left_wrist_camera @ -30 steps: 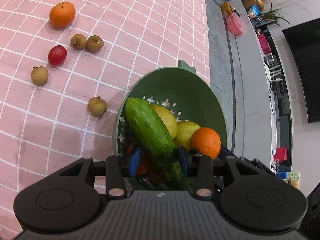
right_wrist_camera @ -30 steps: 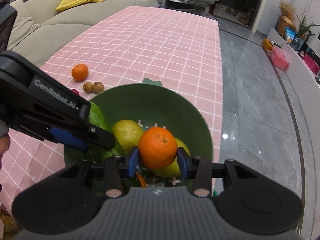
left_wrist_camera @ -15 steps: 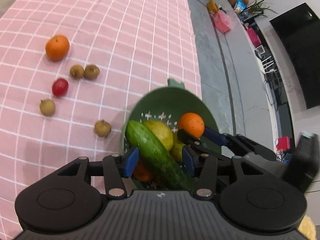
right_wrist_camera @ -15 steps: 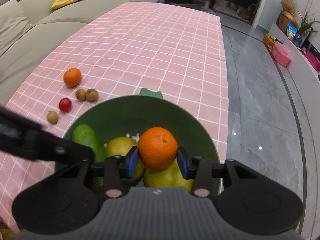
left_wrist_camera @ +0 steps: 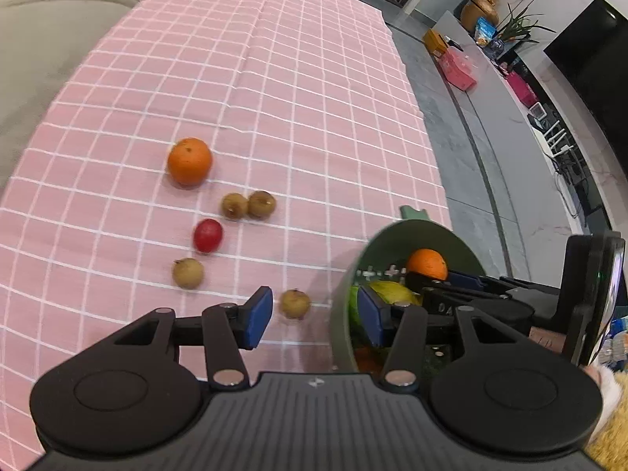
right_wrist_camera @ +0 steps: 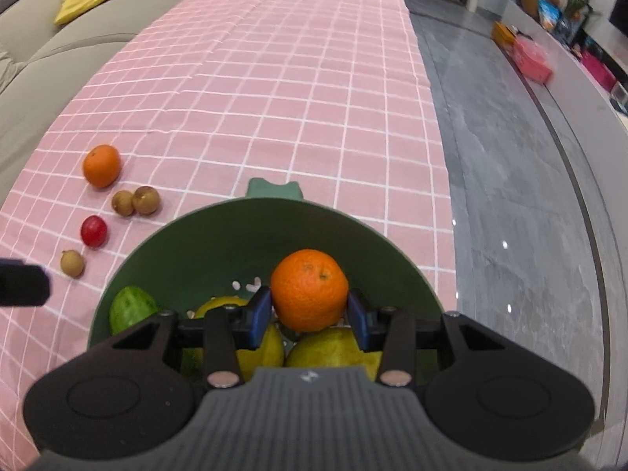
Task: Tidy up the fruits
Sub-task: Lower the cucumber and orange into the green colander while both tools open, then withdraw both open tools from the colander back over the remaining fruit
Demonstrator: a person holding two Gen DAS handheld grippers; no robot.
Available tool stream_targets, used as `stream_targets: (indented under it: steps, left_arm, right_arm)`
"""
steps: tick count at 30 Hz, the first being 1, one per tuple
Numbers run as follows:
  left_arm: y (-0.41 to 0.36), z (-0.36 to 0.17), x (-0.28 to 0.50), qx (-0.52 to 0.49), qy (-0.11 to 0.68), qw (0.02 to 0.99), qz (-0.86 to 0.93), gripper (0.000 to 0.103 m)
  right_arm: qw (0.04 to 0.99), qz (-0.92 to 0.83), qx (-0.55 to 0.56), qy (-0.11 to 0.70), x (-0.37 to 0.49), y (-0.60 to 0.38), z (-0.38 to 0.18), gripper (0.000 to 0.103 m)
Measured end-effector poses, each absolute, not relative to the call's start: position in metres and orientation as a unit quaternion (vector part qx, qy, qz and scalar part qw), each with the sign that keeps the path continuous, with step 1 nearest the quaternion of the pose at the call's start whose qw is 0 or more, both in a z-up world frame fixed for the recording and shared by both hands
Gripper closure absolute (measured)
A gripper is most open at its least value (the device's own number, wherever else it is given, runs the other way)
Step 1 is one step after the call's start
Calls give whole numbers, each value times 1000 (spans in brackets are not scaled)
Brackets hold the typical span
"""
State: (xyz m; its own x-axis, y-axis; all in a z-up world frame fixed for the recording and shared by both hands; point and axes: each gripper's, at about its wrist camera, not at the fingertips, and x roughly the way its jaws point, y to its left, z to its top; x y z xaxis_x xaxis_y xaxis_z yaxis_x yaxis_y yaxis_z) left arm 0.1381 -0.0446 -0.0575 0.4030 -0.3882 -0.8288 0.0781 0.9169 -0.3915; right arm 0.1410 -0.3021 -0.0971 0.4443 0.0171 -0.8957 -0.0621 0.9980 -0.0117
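Note:
A green colander bowl (right_wrist_camera: 235,216) stands near the right edge of the pink checked tablecloth (right_wrist_camera: 274,98). It holds a cucumber (right_wrist_camera: 131,308) and two yellow-green fruits (right_wrist_camera: 333,349). My right gripper (right_wrist_camera: 309,314) is shut on an orange (right_wrist_camera: 309,288) just above them, inside the bowl. In the left wrist view the same orange (left_wrist_camera: 427,263) shows over the bowl (left_wrist_camera: 341,314). My left gripper (left_wrist_camera: 314,320) is open and empty, straddling the bowl's left rim. On the cloth to the left lie a loose orange (left_wrist_camera: 189,161), a red fruit (left_wrist_camera: 207,235) and several small brown fruits (left_wrist_camera: 295,303).
A beige sofa (right_wrist_camera: 47,51) with a yellow cushion runs along the table's left side. Grey floor (right_wrist_camera: 510,196) drops off past the table's right edge. A hand in a yellow fuzzy sleeve (left_wrist_camera: 612,404) shows at the far right behind the right gripper.
My left gripper opened, let go of the cucumber into the bowl, then rose and drew back to the left. The right gripper, still holding the orange, moved in over the bowl's middle.

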Motion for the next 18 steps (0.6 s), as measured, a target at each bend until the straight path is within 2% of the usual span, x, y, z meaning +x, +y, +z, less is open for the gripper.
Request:
stream_targets:
  steps: [14, 16, 18]
  left_arm:
    - [-20, -54, 127, -139, 532, 825, -130, 45]
    - [-18, -50, 124, -137, 528, 828, -130, 45]
    - [-16, -48, 121, -135, 523, 831, -131, 45]
  right_arm:
    - [836, -17, -13, 548, 147, -296, -103, 64]
    - [837, -22, -19, 547, 146, -294, -101, 59]
    - [839, -35, -23, 542, 144, -295, -96, 45]
